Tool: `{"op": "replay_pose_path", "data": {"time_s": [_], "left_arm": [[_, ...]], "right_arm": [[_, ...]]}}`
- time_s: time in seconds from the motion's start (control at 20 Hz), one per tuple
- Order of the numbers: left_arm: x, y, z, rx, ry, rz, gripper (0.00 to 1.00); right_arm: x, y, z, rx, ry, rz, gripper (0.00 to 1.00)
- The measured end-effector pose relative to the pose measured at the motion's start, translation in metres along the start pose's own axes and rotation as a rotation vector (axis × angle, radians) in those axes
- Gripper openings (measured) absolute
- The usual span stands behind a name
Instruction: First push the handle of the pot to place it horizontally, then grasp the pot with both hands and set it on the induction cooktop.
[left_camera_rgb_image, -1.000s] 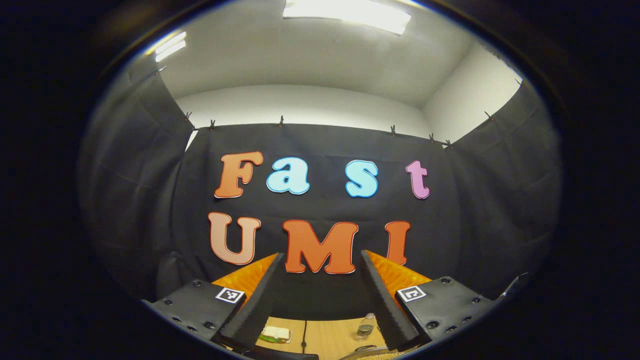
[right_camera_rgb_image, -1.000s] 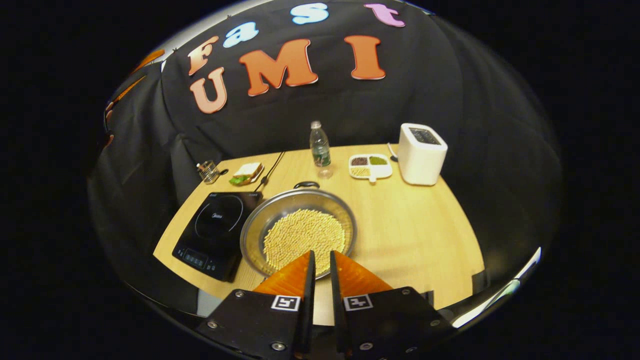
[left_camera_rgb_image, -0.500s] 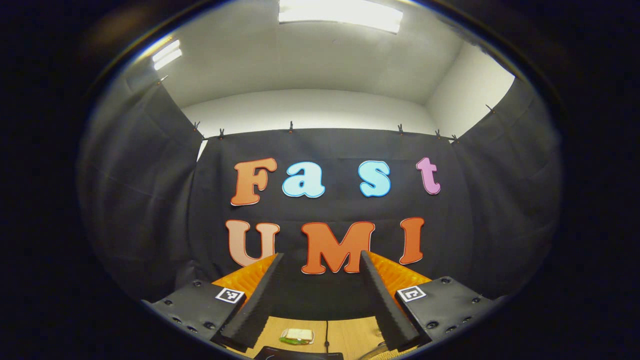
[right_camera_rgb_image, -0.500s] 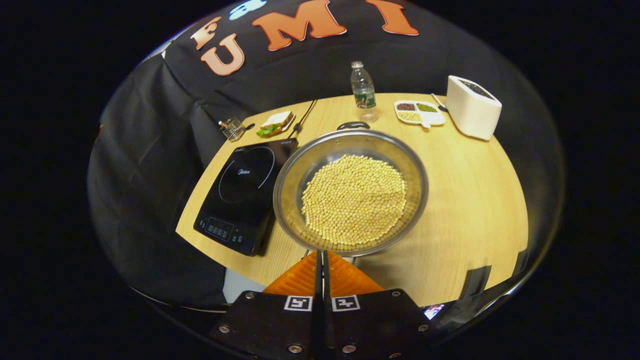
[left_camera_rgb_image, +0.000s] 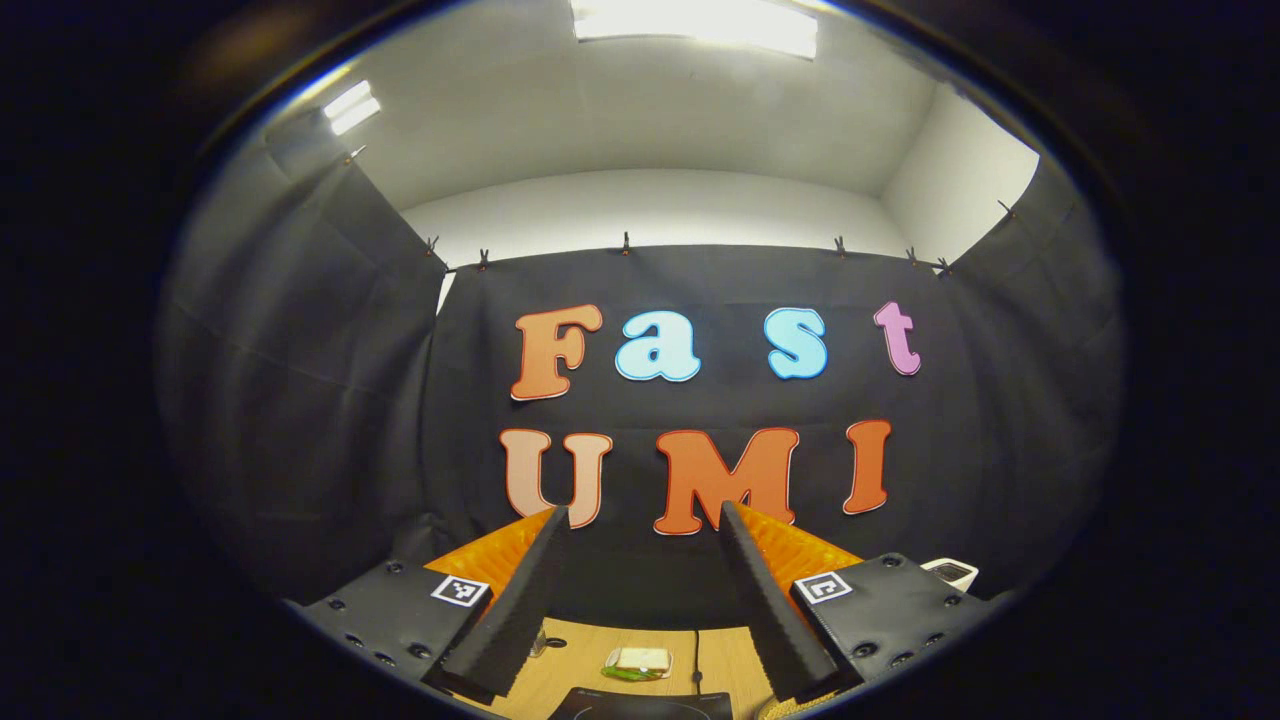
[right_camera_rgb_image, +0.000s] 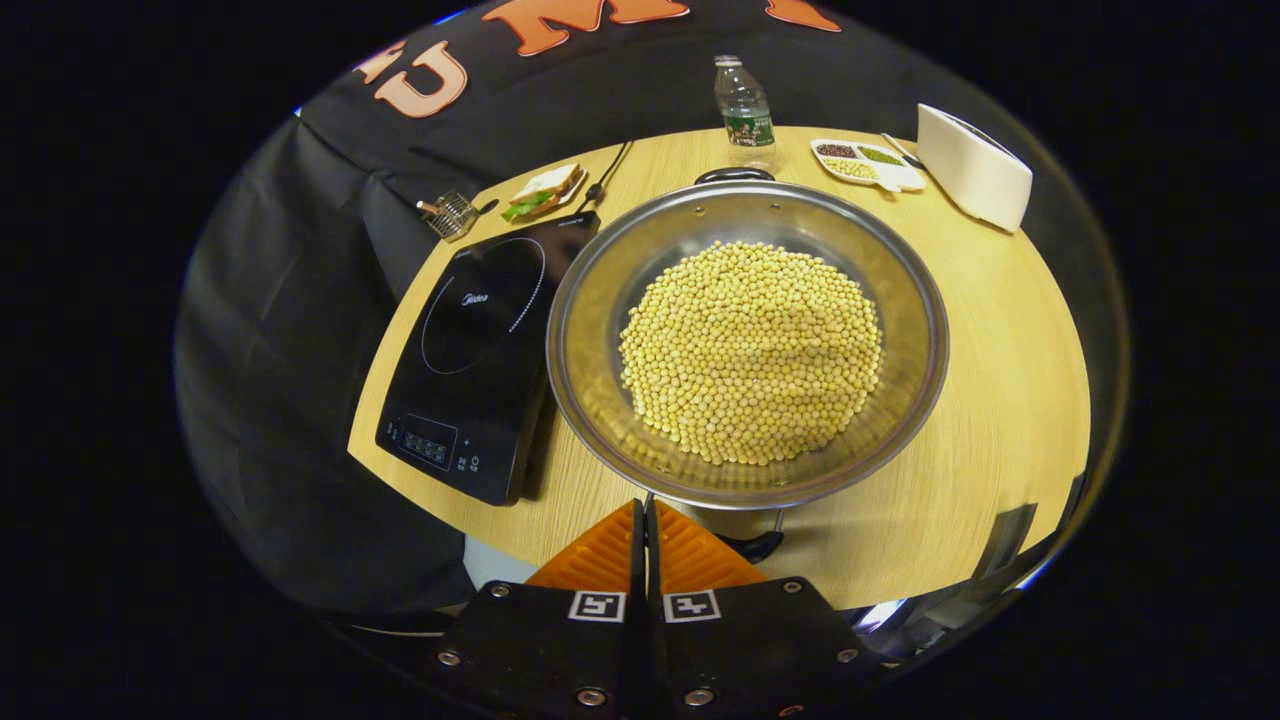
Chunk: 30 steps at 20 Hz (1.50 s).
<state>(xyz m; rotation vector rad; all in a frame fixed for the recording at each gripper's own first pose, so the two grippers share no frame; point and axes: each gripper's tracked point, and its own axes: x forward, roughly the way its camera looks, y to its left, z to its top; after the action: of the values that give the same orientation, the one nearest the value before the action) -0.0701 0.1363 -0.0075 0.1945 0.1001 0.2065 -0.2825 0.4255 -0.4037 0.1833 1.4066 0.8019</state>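
- The pot (right_camera_rgb_image: 747, 340), a wide steel pan heaped with yellow beans (right_camera_rgb_image: 750, 350), sits on the desk (right_camera_rgb_image: 1000, 330) right in front of the right hand-held gripper (right_camera_rgb_image: 644, 515), a little to its right.
- One black handle (right_camera_rgb_image: 733, 175) shows on the far rim of the pot, toward the bottle (right_camera_rgb_image: 744, 100). The near handle (right_camera_rgb_image: 752, 545) sticks out from under the near rim, just beside the right hand-held gripper's fingertips, so the line through the two handles runs away from this camera rather than across it.
- The right hand-held gripper has its two fingers pressed together with nothing between them, and their tips point at the near rim. Whether they touch the near handle I cannot tell.
- The cooktop (right_camera_rgb_image: 480, 350) lies flat on the desk to the left of the pot, its edge just beside the pot's left side; part of the pot's rim seems to overhang it.
- The left hand-held gripper (left_camera_rgb_image: 640, 535) has its fingers spread wide with nothing between them. It points level at the booth's wall, high above the desk, with the sandwich (left_camera_rgb_image: 640, 662) and the cooktop's far edge (left_camera_rgb_image: 650, 705) low in its view.
- My judgement: the right hand-held gripper is much the nearer to the pot and is placed to shove the near handle sideways, turning the pot until its handles lie left to right.
- The left hand-held gripper must come well down before a two-handed lift.
- The beans are piled loose, so a jerky push could scatter them.
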Motion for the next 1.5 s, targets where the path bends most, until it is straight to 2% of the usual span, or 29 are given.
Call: {"op": "replay_pose_path", "data": {"time_s": [0.6,0.8,0.95,1.15,1.5], "left_arm": [[0.003,0.0,-0.01,-0.019,0.013,-0.01,0.95],[0.013,-0.015,-0.019,-0.019,0.032,-0.037,0.95],[0.018,-0.031,-0.024,-0.015,0.047,-0.063,0.95],[0.023,-0.06,-0.028,-0.004,0.053,-0.107,0.95],[0.026,-0.109,-0.034,-0.003,0.059,-0.155,0.95]], "right_arm": [[0.02,0.02,-0.003,0.08,0.059,0.073,0.0],[0.03,0.01,0.001,0.151,0.073,0.036,0.0],[0.03,-0.008,0.0,0.161,0.065,-0.006,0.0],[0.026,-0.028,0.002,0.208,0.058,-0.012,0.0],[0.017,-0.071,0.004,0.218,0.053,-0.06,0.0]]}}
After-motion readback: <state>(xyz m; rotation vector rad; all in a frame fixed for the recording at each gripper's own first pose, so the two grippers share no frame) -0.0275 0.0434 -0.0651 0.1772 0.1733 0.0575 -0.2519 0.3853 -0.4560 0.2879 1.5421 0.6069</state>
